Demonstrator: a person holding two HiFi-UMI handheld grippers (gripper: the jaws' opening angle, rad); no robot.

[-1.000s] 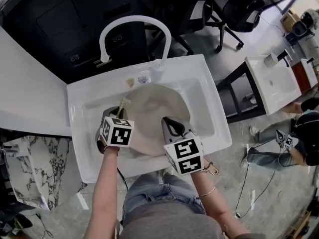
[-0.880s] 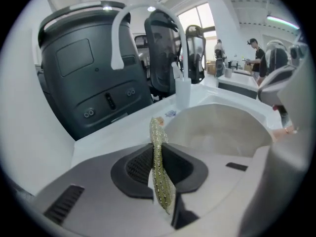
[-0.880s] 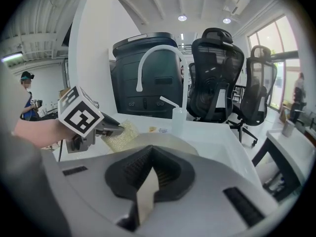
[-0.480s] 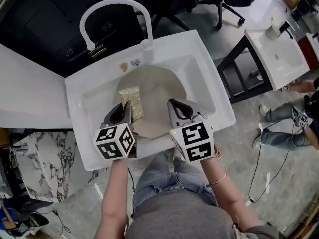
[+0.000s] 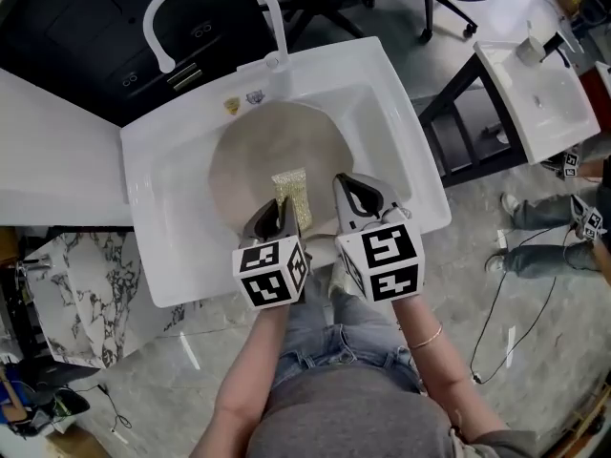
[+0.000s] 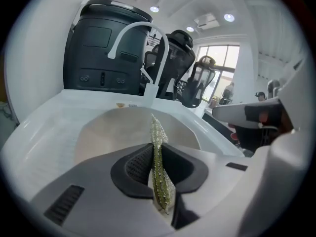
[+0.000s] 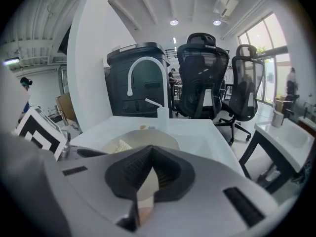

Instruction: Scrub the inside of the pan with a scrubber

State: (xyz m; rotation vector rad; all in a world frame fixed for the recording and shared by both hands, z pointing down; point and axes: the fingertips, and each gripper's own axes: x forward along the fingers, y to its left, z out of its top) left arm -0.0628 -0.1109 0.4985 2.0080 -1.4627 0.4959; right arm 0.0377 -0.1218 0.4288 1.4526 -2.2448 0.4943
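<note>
pan lies in the white sink. left tool has its jaws squeezed on the gold scrubber, which sticks out over the pan's near side. right tool is closed on a thin beige edge, probably the pan's rim. scrubbing looks to be in hand; next, press the scrubber flat on the pan's floor and rub across, rim held steady.

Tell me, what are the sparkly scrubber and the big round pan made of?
The scrubber looks like thin woven cloth with shiny metallic threads: it glitters yellow-green and is sheet-thin. The pan looks like metal with a dull beige coating: smooth, with no shine. I can't be sure of either.
</note>
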